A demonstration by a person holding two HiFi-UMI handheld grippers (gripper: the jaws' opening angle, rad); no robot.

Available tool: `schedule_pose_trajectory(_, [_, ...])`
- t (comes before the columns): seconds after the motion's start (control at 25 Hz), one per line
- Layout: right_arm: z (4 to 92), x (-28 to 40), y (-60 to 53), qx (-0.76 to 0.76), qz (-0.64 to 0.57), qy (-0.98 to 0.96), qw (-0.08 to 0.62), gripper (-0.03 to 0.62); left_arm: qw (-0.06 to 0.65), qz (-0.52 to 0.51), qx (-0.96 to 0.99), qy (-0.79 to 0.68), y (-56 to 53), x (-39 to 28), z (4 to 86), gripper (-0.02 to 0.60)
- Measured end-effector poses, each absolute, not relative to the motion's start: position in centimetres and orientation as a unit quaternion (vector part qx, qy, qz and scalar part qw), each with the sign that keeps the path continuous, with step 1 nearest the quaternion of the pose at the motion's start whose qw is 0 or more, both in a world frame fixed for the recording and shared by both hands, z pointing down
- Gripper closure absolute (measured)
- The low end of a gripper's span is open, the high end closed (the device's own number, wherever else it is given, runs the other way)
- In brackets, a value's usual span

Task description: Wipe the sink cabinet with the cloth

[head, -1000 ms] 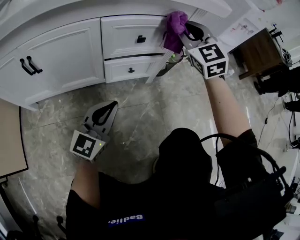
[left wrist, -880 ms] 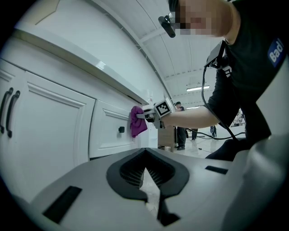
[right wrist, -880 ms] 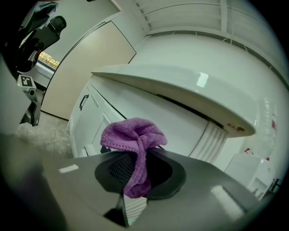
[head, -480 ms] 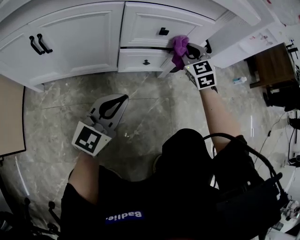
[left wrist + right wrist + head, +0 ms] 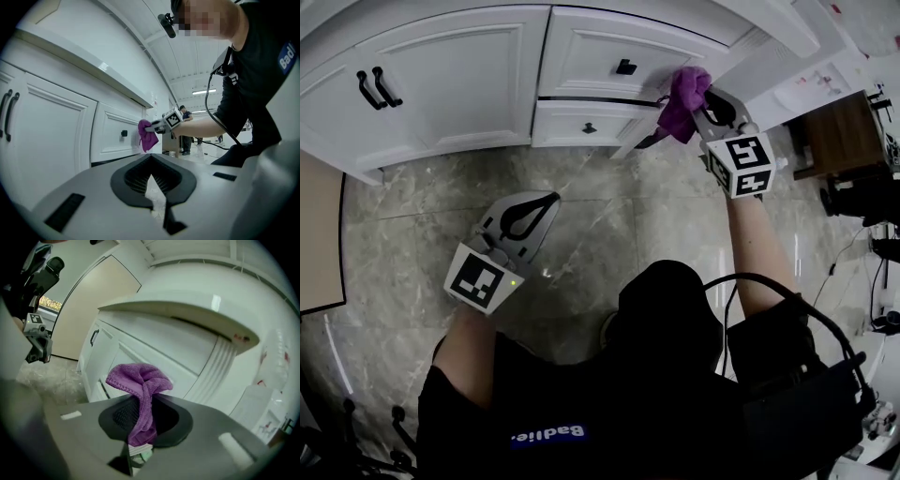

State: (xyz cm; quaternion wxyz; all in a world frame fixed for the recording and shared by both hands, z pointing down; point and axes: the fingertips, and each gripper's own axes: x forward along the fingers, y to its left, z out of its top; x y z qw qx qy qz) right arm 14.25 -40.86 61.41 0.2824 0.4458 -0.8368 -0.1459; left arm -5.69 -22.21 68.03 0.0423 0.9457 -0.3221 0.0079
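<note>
The white sink cabinet [image 5: 459, 84] runs along the top of the head view, with two drawers, one above the other, each with a black knob [image 5: 625, 67]. My right gripper [image 5: 694, 97] is shut on a purple cloth [image 5: 682, 103] and presses it against the cabinet's right corner post beside the upper drawer. In the right gripper view the cloth [image 5: 140, 380] bunches out between the jaws of the right gripper [image 5: 139, 401], close to the cabinet front. My left gripper [image 5: 549, 198] hangs shut and holds nothing over the floor, away from the cabinet. From the left gripper view [image 5: 151, 158] the cloth [image 5: 148, 137] shows far off.
Two black door handles [image 5: 370, 89] sit on the cabinet's left door. A beige panel [image 5: 319, 244] stands at the left edge. A brown wooden table [image 5: 834, 131] and dark equipment with cables stand at the right. Grey marble floor [image 5: 600, 216] lies below the cabinet.
My right gripper has carried the cloth rightward from beside the upper drawer's knob to the corner post. The left gripper has stayed put.
</note>
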Motion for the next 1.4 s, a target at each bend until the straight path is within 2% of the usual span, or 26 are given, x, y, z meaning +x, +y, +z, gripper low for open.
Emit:
schedule_pose_trajectory(0.16, [54.6,15.2,-42.1,0.474,-0.193,-0.822,0.250,0.537,0.036,0.007,0.948,-0.317,-22.3,-5.3,67.9,0.581])
schedule_pose_trajectory(0.28, [54.2,15.9,-43.2,0.489,-0.190,-0.816,0.243,0.537,0.036,0.007,0.948,-0.316,-22.1,-5.1,67.8,0.581])
schedule_pose_trajectory(0.92, [73.8,15.9,-44.3,0.482,-0.041,-0.819,0.307,0.537,0.051,0.028,0.945,-0.321,-21.2,-5.2,69.1,0.581])
schedule_pose_trajectory(1.4, [74.8,16.1,-44.4,0.481,-0.023,-0.820,0.309,0.537,0.043,0.025,0.944,-0.327,-21.0,-4.8,67.7,0.581])
